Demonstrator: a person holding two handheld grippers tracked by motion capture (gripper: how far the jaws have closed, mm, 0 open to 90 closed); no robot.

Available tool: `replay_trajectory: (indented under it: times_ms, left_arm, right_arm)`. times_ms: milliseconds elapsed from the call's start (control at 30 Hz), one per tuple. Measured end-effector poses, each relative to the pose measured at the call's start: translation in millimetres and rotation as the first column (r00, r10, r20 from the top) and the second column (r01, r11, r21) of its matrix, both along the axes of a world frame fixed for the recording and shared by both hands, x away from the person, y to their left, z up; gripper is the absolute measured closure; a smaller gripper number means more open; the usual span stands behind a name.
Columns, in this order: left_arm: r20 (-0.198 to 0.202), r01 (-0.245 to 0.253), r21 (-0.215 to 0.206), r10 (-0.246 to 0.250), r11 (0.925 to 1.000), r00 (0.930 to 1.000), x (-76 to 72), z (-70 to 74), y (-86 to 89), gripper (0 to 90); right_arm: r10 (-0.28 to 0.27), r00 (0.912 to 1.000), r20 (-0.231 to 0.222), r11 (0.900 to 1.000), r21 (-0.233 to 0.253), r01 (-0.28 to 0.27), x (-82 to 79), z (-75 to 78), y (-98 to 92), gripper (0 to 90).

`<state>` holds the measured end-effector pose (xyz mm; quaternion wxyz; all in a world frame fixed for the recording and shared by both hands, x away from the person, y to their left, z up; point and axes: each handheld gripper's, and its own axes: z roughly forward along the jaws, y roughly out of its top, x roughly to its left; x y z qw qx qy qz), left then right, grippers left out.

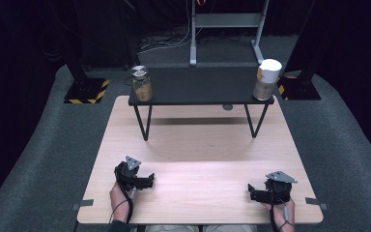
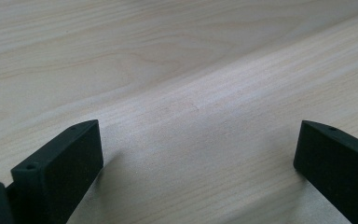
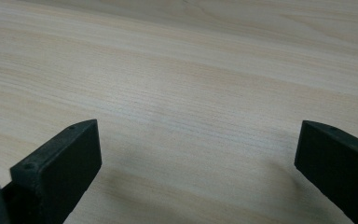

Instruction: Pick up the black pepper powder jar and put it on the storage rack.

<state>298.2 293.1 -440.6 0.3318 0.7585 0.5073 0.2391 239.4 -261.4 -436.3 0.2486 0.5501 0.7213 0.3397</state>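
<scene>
Both pairs of jaws stand spread wide with nothing between them, only bare wood grain beneath. The left gripper rests at the lower left of the worktop, the right gripper at the lower right. Nothing looks started: the two jars sit untouched on the black shelf at upper centre, the metal-lidded jar at its left end, the white-lidded jar at its right, both well apart from the grippers.

Between my left tool and right tool the pale desk lies bare, open room all the way forward. Farther on, a low black shelf on thin legs spans the desk. A jar and a white-capped container stand at its two ends, the stretch between them free.
</scene>
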Motion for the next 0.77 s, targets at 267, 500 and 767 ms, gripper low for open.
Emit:
replay_trajectory:
  times_ms: [267, 500, 767]
  left_arm:
    - [0.002, -0.003, 0.0, 0.003, 1.0, 1.0, -0.7, -0.3, -0.7, 0.5]
    - [0.002, 0.003, 0.007, -0.003, 1.0, 1.0, -1.0, 0.3, -0.9, 0.5]
    - [0.002, 0.003, 0.007, -0.003, 1.0, 1.0, -1.0, 0.3, -1.0, 0.4]
  right_arm:
    - [0.018, 0.9995, -0.026, 0.999, -0.029, -0.019, 4.4, 2.4, 4.2, 0.0]
    - [0.018, 0.9994, -0.03, 0.999, -0.042, -0.019, 3.9, 2.9, 9.4, 0.0]
    - [0.034, 0.9989, -0.031, 0.998, -0.057, -0.036, 4.8, 3.3, 12.7, 0.0]
